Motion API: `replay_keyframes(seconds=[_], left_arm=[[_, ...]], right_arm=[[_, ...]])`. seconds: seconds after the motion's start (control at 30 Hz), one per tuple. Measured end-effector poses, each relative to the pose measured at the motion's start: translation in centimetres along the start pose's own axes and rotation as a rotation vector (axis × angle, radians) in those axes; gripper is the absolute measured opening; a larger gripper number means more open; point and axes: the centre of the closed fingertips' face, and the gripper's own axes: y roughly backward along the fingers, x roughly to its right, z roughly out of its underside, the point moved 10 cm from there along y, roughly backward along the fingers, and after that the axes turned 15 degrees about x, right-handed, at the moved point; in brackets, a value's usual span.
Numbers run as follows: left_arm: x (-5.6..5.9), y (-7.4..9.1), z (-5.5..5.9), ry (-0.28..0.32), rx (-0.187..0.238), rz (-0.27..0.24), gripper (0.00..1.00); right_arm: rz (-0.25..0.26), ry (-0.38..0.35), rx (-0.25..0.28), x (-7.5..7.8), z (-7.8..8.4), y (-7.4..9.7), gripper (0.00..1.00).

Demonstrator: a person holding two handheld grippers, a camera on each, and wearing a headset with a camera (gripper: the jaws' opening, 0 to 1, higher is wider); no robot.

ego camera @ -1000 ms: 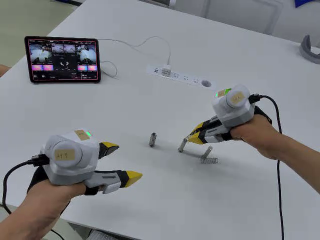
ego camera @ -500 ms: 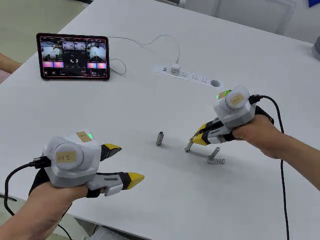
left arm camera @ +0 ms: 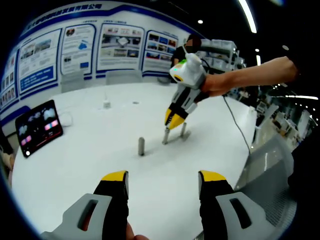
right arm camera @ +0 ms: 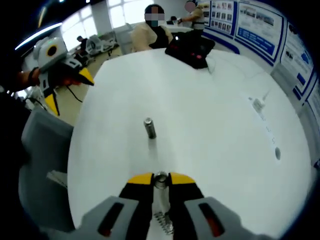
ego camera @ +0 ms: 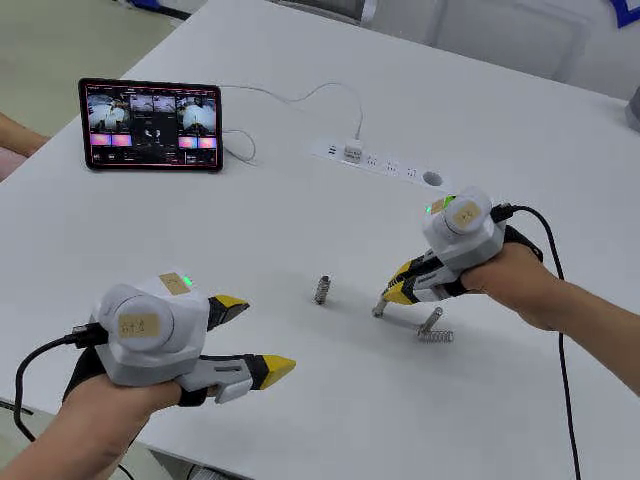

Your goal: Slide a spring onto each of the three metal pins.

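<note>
White table carries the work. The right gripper has its jaws clenched on a metal pin, whose lower end touches the table. In the right gripper view a coil of spring shows between the jaws behind it. At 9 o'clock from it stands a second pin already wearing a spring. At 4 o'clock a third pin leans beside a loose spring. The left gripper, jaws released and empty, hovers at 7 o'clock, well apart. A tablet sits at 10 o'clock and a power strip at 12. Posters line the wall. Since a second ago the head view has shifted, but pins and grippers keep their arrangement
</note>
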Motion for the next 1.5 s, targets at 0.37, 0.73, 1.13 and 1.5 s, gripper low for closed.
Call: replay_keyframes(seconds=[0.37, 0.73, 1.13, 1.5], left_arm=[[0.2, 0.1, 0.2, 0.005, -0.004, -0.002, 0.57], [0.0, 0.5, 0.4, 0.013, -0.003, -0.011, 0.57], [-0.1, 0.6, 0.4, 0.015, -0.005, -0.016, 0.56], [-0.2, 0.5, 0.1, 0.01, -0.001, -0.019, 0.56]], right_arm=[[-0.008, 0.008, -0.016, 0.0, 0.3, -0.7, 0.13], [-0.013, 0.011, -0.031, -0.2, 1.1, -1.9, 0.13], [-0.018, 0.022, -0.05, -0.3, 1.6, -2.6, 0.13], [-0.019, 0.024, -0.056, -0.3, 2.2, -3.0, 0.15]])
